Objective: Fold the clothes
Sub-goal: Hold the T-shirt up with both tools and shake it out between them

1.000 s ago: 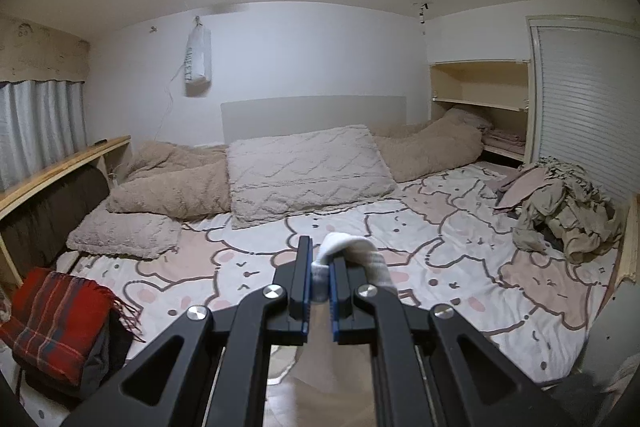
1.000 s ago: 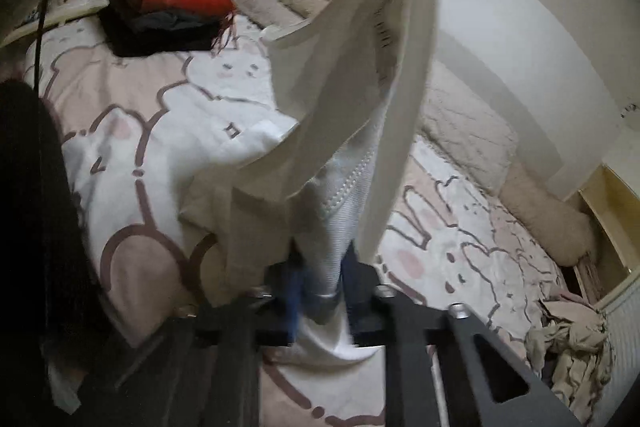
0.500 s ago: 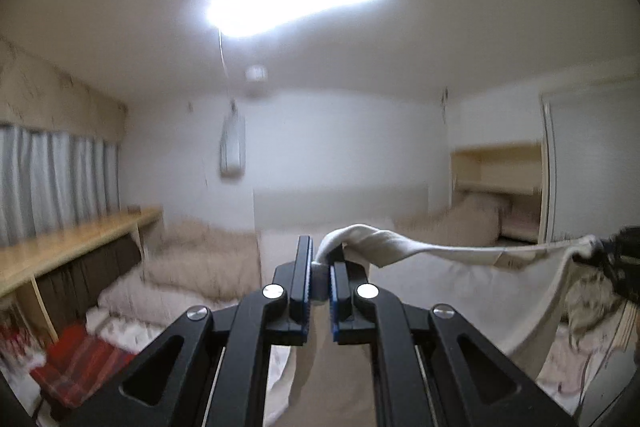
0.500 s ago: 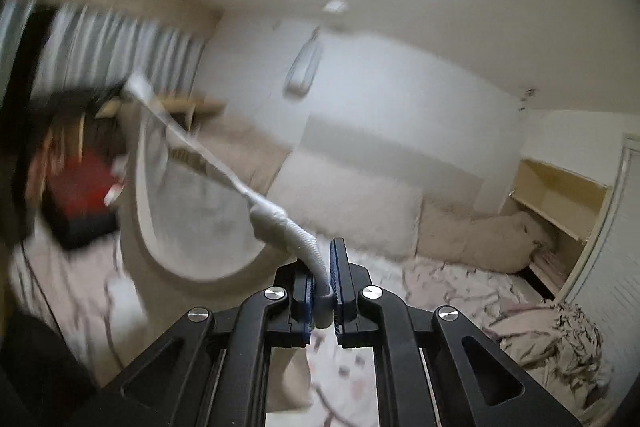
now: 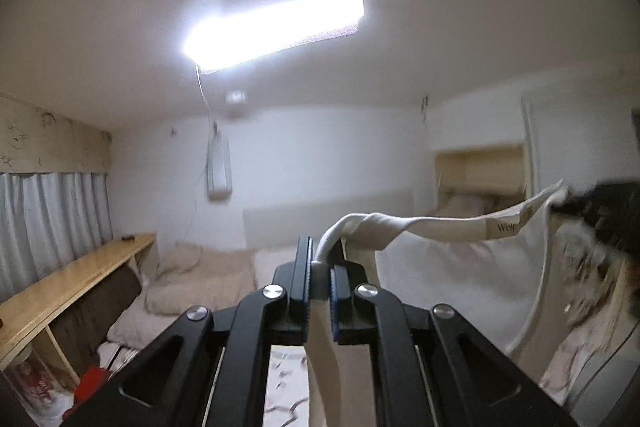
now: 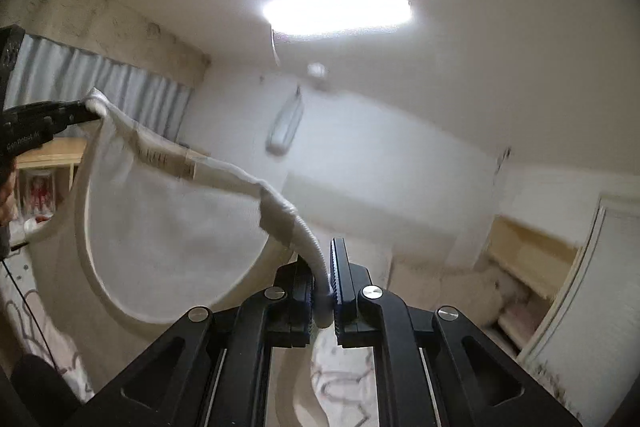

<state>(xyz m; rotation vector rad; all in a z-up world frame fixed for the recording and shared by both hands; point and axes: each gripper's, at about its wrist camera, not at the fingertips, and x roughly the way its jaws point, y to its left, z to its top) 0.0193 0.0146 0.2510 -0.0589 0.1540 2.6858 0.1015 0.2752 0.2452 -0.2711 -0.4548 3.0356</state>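
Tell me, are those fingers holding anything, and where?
Yes. Both grippers, left and right, pinch one white top by its shoulder straps, stretched between them.

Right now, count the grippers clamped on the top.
2. The left gripper pinches one shoulder strap of the top; the right gripper pinches the other. The neckline is stretched between them, in the air.
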